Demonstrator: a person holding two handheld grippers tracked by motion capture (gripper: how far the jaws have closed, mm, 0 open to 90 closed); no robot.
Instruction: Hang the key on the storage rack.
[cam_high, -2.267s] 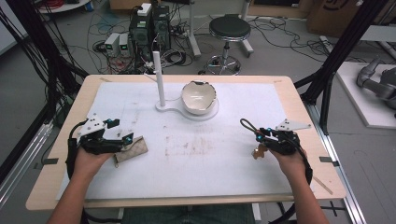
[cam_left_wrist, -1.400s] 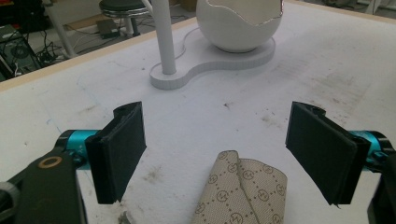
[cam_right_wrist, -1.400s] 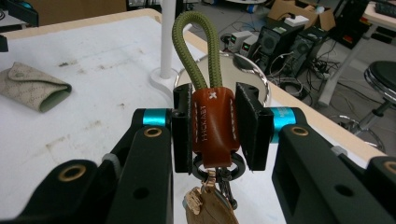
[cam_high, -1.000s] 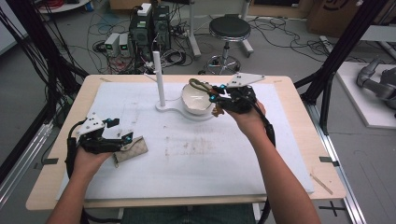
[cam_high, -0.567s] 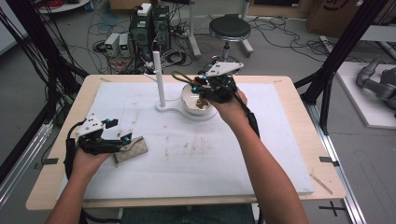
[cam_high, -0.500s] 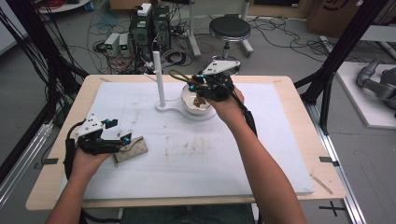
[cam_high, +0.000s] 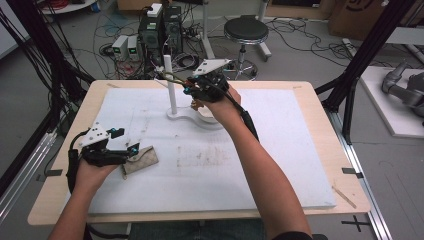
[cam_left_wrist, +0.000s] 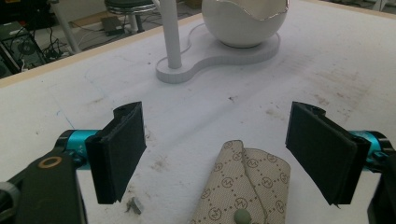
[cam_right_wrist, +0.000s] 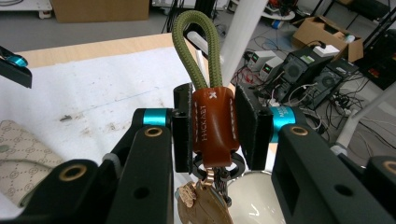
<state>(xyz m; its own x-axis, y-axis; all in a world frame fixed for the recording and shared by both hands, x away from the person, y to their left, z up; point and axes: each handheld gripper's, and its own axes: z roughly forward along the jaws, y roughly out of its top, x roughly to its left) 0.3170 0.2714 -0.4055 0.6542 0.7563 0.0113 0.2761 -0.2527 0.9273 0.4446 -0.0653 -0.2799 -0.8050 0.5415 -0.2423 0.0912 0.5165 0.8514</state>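
Keychain (cam_right_wrist: 212, 126) clamped in your right gripper (cam_high: 200, 91) just reached the post (cam_high: 170, 82); hook loop next. Left gripper (cam_left_wrist: 229, 149) open over wallet (cam_left_wrist: 247, 186).

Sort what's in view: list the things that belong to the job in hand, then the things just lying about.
In the job:
- keychain, clamped in the right hand-held gripper
- white post on the stand
- patterned pouch, between the open jaws of the left hand-held gripper

Lying about:
- white bowl
- stool
- computers on the floor

A keychain (cam_right_wrist: 212, 126) with a brown leather tab and an olive cord loop hangs above the table's far edge, beside a white post (cam_high: 171, 85).

A beige patterned pouch (cam_high: 141, 159) lies flat near the left edge.
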